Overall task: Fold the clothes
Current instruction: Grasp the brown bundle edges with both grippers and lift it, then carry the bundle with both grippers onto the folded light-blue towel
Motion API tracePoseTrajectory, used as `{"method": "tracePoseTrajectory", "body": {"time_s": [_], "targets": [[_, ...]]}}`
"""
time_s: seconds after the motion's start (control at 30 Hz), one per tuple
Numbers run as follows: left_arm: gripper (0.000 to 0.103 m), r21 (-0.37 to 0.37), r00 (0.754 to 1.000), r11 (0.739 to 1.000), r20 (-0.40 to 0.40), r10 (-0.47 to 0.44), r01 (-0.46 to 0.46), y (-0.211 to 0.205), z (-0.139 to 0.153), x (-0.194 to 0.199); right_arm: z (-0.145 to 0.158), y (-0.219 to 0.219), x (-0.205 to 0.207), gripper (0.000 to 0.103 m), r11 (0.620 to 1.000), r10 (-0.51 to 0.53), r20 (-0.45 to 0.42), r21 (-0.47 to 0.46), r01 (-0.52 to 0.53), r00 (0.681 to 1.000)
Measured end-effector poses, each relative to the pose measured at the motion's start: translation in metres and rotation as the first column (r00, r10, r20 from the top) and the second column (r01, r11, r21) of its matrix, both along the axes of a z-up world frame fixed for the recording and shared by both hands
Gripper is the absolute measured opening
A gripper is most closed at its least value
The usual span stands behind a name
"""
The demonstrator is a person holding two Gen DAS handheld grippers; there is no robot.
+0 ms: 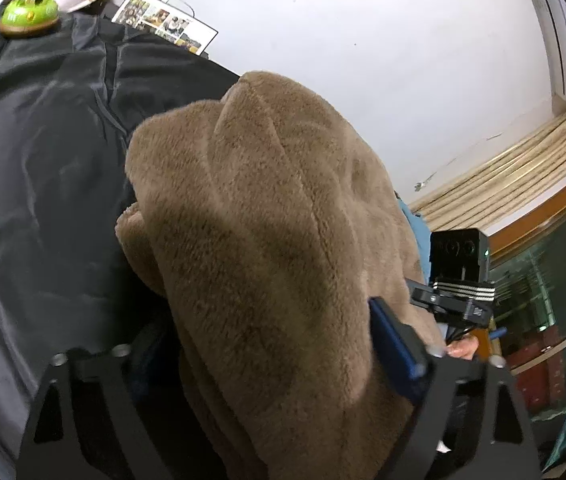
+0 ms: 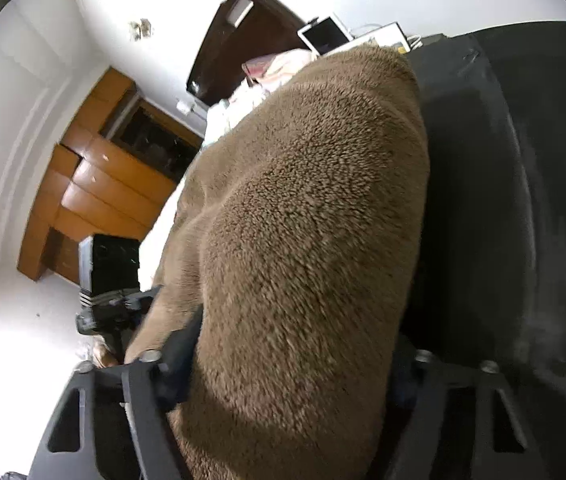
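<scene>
Brown fleece garment [image 1: 275,240], thick, bunched between fingers of both my claws. Left gripper [image 1: 279,364]: jaws partly closed, pressing fleece both sides. Right gripper [image 2: 283,356]: same, squeezing fat wad. I judge both grips set to lift and carry fold over. Garment rests on black sheet [image 1: 43,160]. Beyond: green toy [image 1: 27,14], photo sheet [image 1: 165,20], tablet [image 2: 325,36].

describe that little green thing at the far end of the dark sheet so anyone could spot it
Follow the dark grey glossy sheet to its far corner, beyond the brown fleece garment. There sits a small lime-green domed object on a tan base, left of the flat photo collage sheet: the only bright green thing there.
</scene>
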State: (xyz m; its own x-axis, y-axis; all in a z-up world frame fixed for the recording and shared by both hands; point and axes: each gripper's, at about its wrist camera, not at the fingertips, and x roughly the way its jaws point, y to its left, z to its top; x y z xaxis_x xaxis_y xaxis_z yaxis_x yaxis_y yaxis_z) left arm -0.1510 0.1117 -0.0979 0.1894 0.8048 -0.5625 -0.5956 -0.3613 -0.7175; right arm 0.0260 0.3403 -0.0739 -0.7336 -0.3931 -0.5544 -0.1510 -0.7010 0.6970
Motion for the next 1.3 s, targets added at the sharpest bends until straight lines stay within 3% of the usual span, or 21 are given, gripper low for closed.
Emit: {"method": "tracePoseTrajectory", "body": {"time_s": [0.1,0.3,0.67,1.0,1.3], "targets": [[0.075,0.008,1.000,1.000,0.006,0.010,-0.010,-0.001,0.001,0.003,0.007,-0.002,0.006,0.056,1.000,-0.018,-0.040,0.001,0.018,0.999],[0.060,-0.006,0.999,1.000,-0.036,0.028,-0.028,0.003,0.011,0.016,0.026,-0.010,0.016,0.052,0.998,-0.033,-0.097,0.053,0.038,0.995],[0.055,-0.043,0.993,0.999,-0.113,-0.026,0.021,0.069,0.050,0.061,0.064,0.025,0.096,0.052,0.978,-0.101,-0.201,0.159,0.134,0.974],[0.055,-0.017,0.972,0.986,-0.170,-0.165,0.164,0.210,0.089,0.131,0.111,0.109,0.222,0.052,0.918,-0.247,-0.276,0.241,0.316,0.929],[0.053,0.000,0.946,0.960,-0.170,-0.275,0.279,0.357,0.099,0.192,0.138,0.193,0.312,0.052,0.844,-0.377,-0.291,0.282,0.455,0.879]]}}
